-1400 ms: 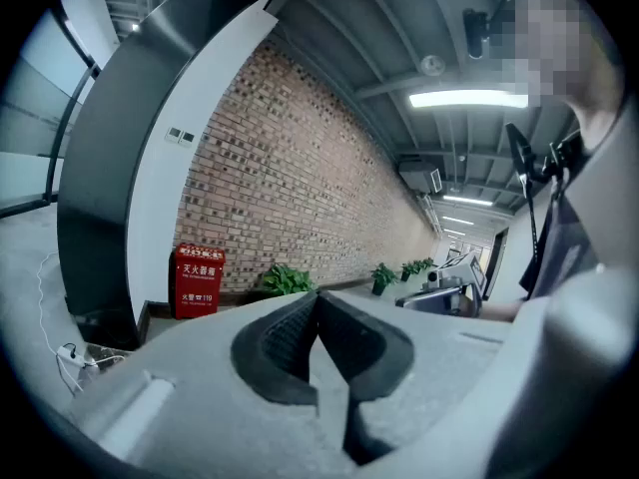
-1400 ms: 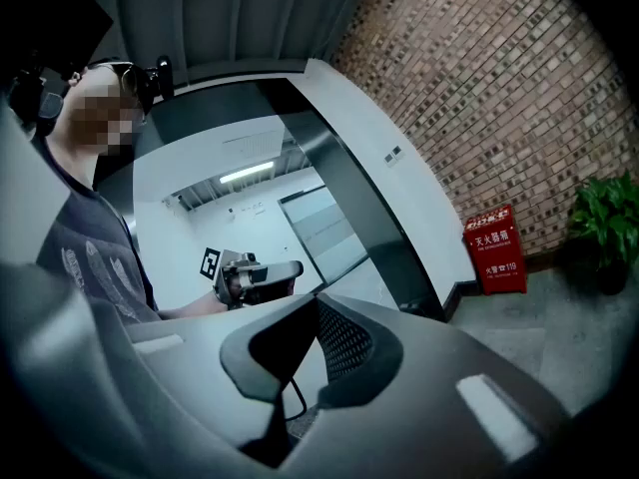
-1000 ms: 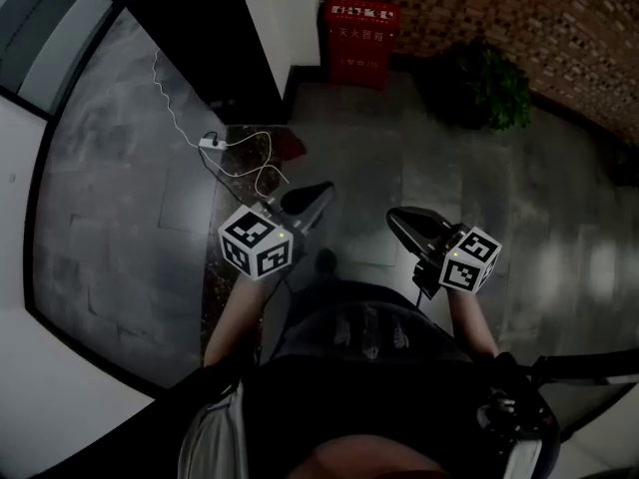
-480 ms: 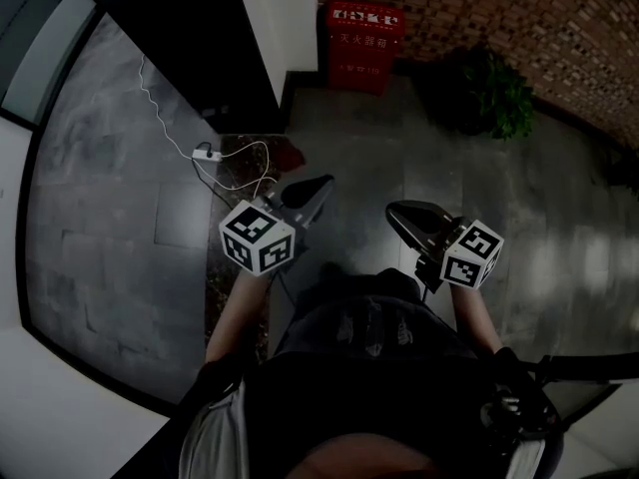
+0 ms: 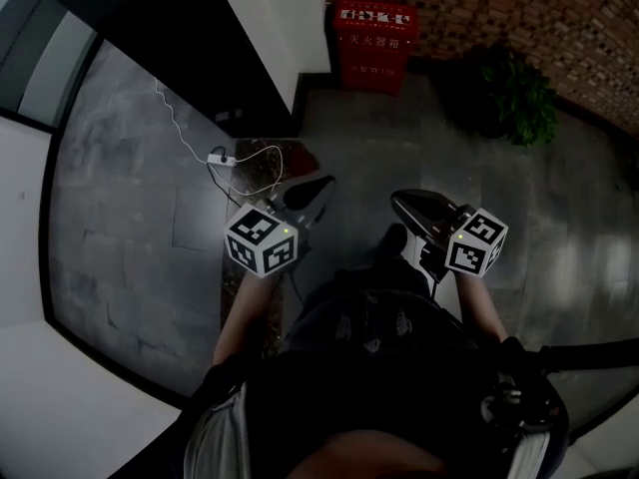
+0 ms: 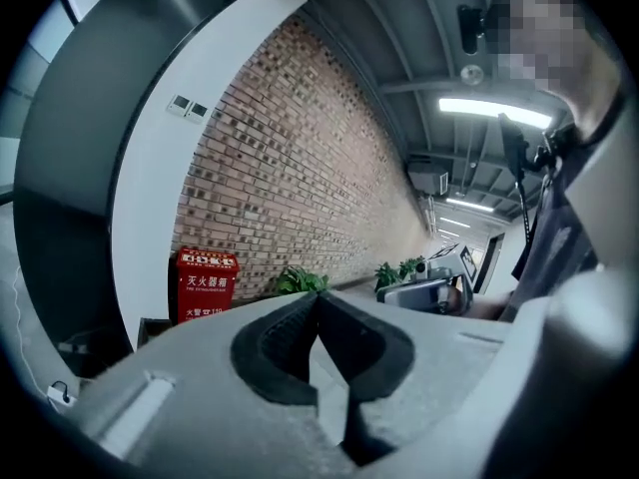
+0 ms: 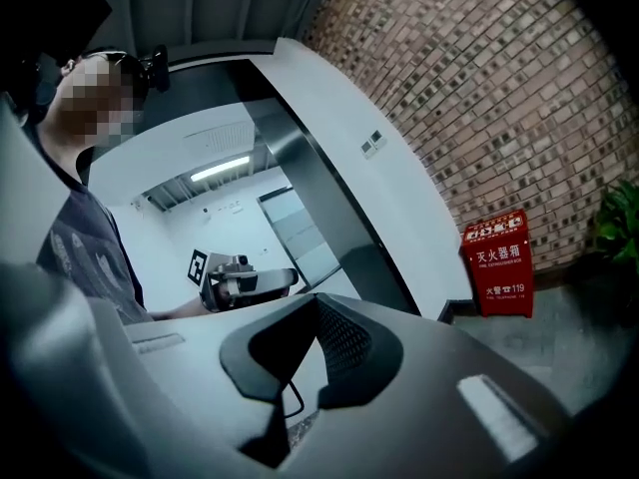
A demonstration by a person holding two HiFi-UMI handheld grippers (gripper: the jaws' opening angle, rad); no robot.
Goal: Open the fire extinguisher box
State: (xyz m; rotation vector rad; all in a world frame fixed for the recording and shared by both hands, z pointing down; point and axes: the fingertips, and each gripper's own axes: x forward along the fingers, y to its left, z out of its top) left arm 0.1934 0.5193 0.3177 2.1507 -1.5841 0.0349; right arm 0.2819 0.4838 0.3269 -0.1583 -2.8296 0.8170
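At 10 o'clock in the head view: a corded white power strip [image 5: 220, 157], lying on the grey floor [image 5: 130, 228].

Just left of centre: the left gripper [image 5: 321, 183], held in front of the body and pointing toward 12 o'clock. Its own view confirms jaws closed, the dark pads [image 6: 290, 337] pressed together at the tips, with nothing between them. Marker cube [image 5: 262, 239] at the rear of it, toward 7 o'clock.

At 12 o'clock, near the top edge: the red fire extinguisher box [image 5: 374, 30]. Stands upright on the floor against the brick wall [image 5: 479, 3], just right of a white pillar [image 5: 290, 18]. Front door shut, with white characters on it. Well apart from both grippers and touched by neither. Same box at 9 o'clock in the left gripper view [image 6: 205, 285] and at 3 o'clock in the right gripper view [image 7: 499, 262].

Just right of centre: the right gripper [image 5: 399, 200], also pointing toward 12 o'clock, level with the left one and apart from it. Jaws closed here too, tips meeting in its own view [image 7: 315, 297], nothing gripped.

At 1 o'clock: a green plant [image 5: 519, 93] on the floor by the brick wall, to the right of the box and near it.
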